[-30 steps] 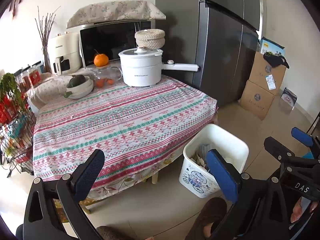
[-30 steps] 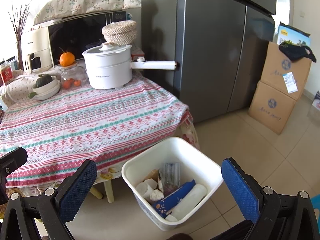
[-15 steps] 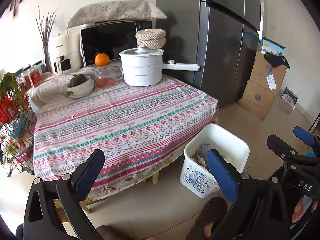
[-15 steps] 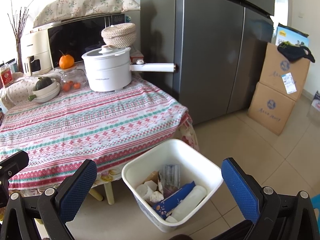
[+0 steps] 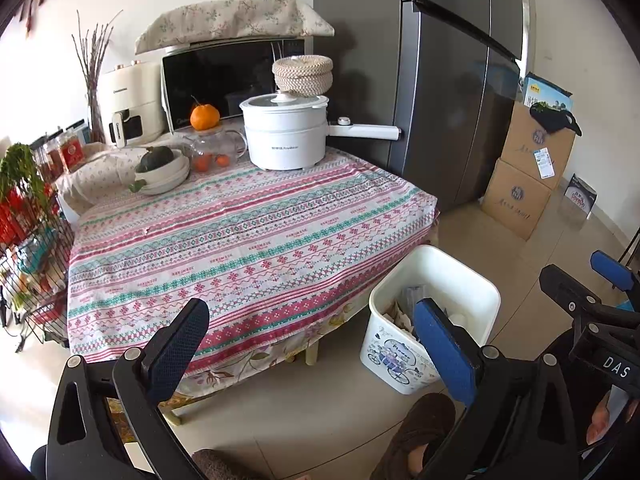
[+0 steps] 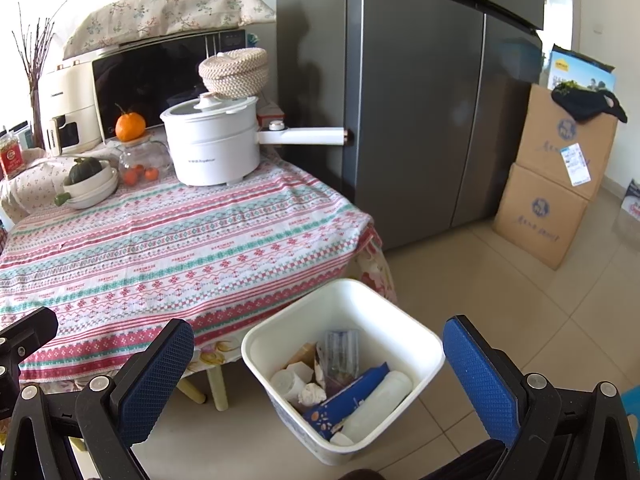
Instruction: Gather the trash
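One trash bin [image 6: 424, 344], two cardboard boxes [image 6: 564, 140] stacked, one white pot [image 6: 212, 148], one large orange [image 6: 130, 126], one woven basket [image 6: 234, 70], two tools [image 6: 320, 376].

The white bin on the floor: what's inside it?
The bin holds a blue wrapper, a white bottle, crumpled tissue and clear packaging. Anything underneath is covered.

Both wrist cameras look forward and down, the right one nearer the white bin [image 6: 344, 364], sharing the striped surface [image 5: 240, 240] and grey fridge [image 6: 420, 100].
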A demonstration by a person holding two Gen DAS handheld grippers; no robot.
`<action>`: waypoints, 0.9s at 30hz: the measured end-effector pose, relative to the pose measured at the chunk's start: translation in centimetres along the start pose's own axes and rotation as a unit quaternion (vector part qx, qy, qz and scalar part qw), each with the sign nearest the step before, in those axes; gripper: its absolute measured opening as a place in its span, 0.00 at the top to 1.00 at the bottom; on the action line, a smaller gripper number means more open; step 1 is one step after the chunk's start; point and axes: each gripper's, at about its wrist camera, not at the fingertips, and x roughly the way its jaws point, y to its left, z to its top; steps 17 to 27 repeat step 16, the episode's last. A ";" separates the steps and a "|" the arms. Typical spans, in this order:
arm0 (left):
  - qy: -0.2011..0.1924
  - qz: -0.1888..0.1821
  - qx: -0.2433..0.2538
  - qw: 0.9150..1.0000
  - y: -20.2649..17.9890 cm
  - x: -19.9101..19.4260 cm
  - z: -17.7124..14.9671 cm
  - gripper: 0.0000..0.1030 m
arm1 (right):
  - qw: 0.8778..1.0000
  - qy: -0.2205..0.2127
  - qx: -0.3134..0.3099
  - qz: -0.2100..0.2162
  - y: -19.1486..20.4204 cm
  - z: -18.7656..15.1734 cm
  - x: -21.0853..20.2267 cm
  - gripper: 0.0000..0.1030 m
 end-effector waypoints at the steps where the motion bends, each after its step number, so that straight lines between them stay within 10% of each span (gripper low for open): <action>1: 0.000 0.000 0.000 1.000 0.0 0.0 0.0 0.00 | 1.000 0.000 0.000 -0.001 0.0 0.0 0.0 0.01; 27: 0.014 -0.011 -0.013 1.000 0.4 0.7 -0.2 0.00 | 1.000 0.005 -0.001 0.002 -0.1 -0.1 0.3 0.01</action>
